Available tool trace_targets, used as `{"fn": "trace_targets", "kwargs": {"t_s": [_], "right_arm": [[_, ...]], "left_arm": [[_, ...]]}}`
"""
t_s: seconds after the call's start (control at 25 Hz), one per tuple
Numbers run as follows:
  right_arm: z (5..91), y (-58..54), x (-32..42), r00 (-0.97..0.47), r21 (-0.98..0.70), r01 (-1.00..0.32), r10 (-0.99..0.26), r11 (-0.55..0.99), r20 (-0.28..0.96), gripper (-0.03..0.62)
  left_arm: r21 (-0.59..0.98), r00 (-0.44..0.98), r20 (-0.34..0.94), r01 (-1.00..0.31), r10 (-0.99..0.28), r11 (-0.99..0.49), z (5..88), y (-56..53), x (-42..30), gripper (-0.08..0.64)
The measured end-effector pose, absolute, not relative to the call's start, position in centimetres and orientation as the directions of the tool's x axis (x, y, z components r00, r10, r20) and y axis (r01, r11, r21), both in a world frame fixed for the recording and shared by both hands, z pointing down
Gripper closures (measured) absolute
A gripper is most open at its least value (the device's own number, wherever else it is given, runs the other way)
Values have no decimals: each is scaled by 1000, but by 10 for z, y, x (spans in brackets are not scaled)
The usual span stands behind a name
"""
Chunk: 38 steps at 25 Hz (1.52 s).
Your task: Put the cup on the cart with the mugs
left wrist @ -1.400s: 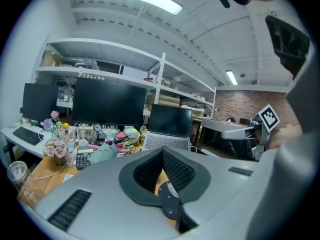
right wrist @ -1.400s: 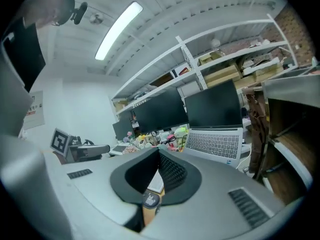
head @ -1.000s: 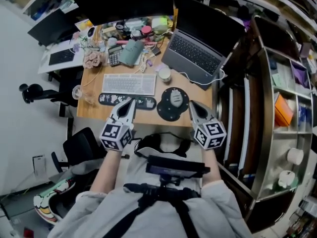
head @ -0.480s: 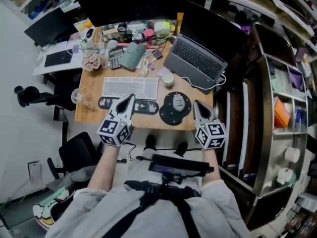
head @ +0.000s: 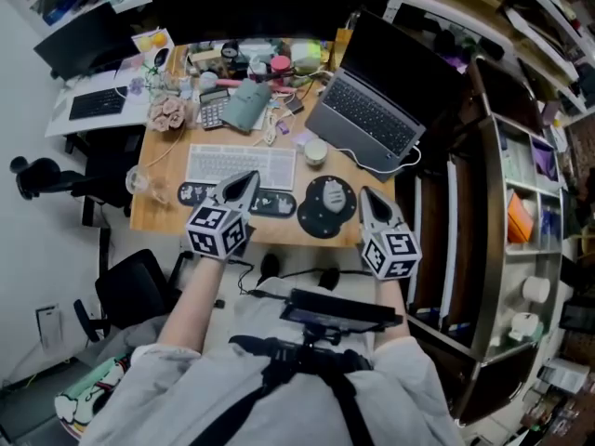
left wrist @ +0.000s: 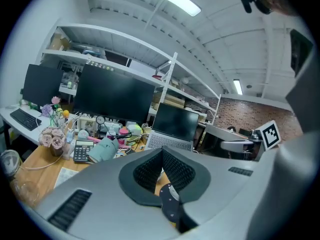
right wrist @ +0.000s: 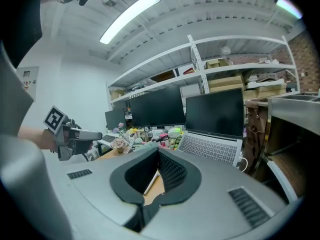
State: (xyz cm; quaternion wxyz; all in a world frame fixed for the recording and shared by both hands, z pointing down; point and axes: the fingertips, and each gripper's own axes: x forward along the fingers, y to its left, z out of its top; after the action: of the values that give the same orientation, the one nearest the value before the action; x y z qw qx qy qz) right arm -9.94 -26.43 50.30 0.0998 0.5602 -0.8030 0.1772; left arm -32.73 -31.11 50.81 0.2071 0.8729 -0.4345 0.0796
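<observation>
A small white cup [head: 315, 150] stands on the wooden desk [head: 149, 214] between the keyboard and the laptop. A clear glass cup [head: 138, 180] sits at the desk's left edge. Two white mugs [head: 535, 289] [head: 525, 324] rest on a lower shelf of the metal cart [head: 491, 249] at the right. My left gripper [head: 249, 179] hovers over the desk's front edge by the keyboard, shut and empty. Beside the round black mouse pad my right gripper [head: 363, 194] is also shut with nothing in it. Both stay well short of either cup.
A white keyboard [head: 240, 163], an open laptop [head: 367, 114], a mouse on a round pad [head: 327, 200] and much clutter near the monitors fill the desk. A black office chair [head: 138, 288] stands at the left. The cart's shelves hold boxes, one of them orange [head: 521, 214].
The head view has drifted so the desk sits slightly higher and farther. Both grippers stay shut near the desk's front edge, barely moved.
</observation>
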Motion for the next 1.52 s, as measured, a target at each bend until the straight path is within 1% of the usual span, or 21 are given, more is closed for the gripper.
{"fn": "trace_targets", "kwargs": {"t_s": [0.16,0.32,0.44,0.72,1.32,1.52], "right_arm": [[511,-267,-92,-323,-166,-945,-873,280,366,581],[526,-264,-84,-302,-203,-950,-861,236,410,581],[528,-262,-85,-308,-204,-948,-862,244,403,581],[538,-259,-83,-317,-192,-947,-842,257,437,581],[546,-254,-81,-331,-205,-942,-821,264,465,581],[547,-256,-80,-323,-184,-946,-829,267,457,581]], "left_arm": [[326,596,380,-802,-707,-501,533,-310,-336,555],[460,599,528,-798,-602,-391,590,-307,-333,557],[489,590,579,-804,-563,-339,613,-302,-333,557],[427,566,601,-824,-565,-373,610,-302,-326,557],[408,558,597,-830,-576,-382,607,-302,-319,557],[413,559,594,-829,-578,-378,607,-300,-319,557]]}}
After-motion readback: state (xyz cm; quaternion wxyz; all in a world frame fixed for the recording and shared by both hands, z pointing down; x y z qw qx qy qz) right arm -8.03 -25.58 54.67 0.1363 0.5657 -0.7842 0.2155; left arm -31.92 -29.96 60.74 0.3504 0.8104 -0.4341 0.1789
